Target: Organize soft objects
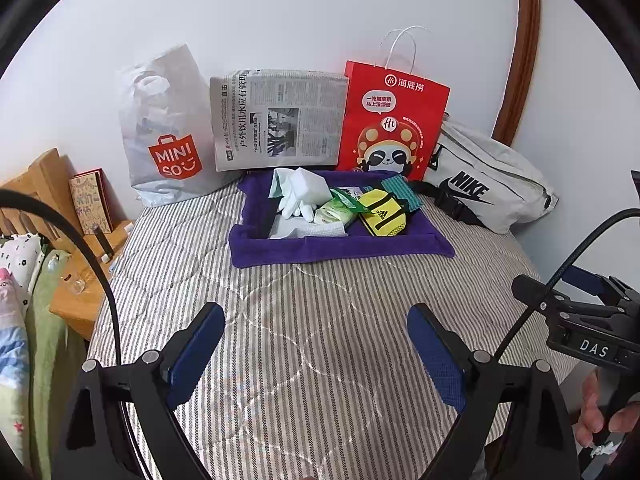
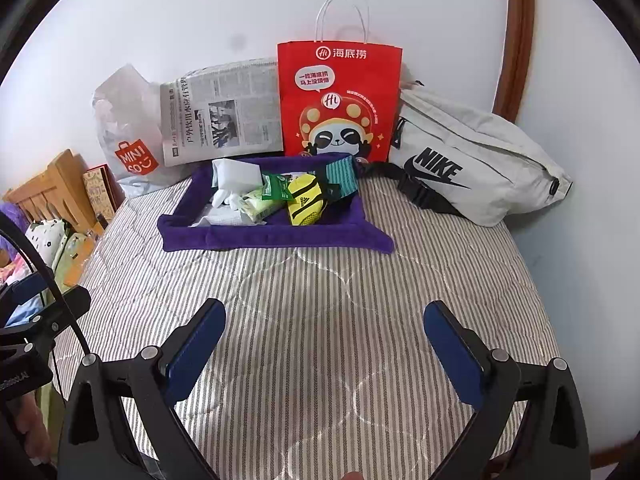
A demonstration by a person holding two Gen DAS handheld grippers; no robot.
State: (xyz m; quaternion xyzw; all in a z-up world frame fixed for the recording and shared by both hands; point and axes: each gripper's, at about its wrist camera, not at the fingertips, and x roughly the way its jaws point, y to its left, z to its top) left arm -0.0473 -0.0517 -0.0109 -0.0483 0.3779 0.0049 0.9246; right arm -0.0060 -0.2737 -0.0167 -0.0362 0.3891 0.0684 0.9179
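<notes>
A purple cloth tray [image 1: 340,246] [image 2: 276,236] lies on the striped bed near the wall. In it are white gloves [image 1: 300,196] [image 2: 224,198], a green wipes pack [image 1: 334,214] [image 2: 262,206], a yellow pouch [image 1: 384,212] [image 2: 304,200] and a teal striped cloth [image 1: 404,192] [image 2: 340,174]. My left gripper [image 1: 316,320] hovers open over the bare bedspread, well short of the tray, nothing between its blue pads. My right gripper [image 2: 326,316] is likewise open and holds nothing. In the left wrist view the right gripper's body [image 1: 580,320] shows at the right edge.
Against the wall stand a white Miniso bag [image 1: 164,140] [image 2: 128,136], a folded newspaper [image 1: 276,120] [image 2: 220,116], a red paper bag [image 1: 392,120] [image 2: 340,100] and a grey Nike waist bag [image 1: 488,184] [image 2: 472,168]. A wooden bedside stand [image 1: 72,240] sits left of the bed.
</notes>
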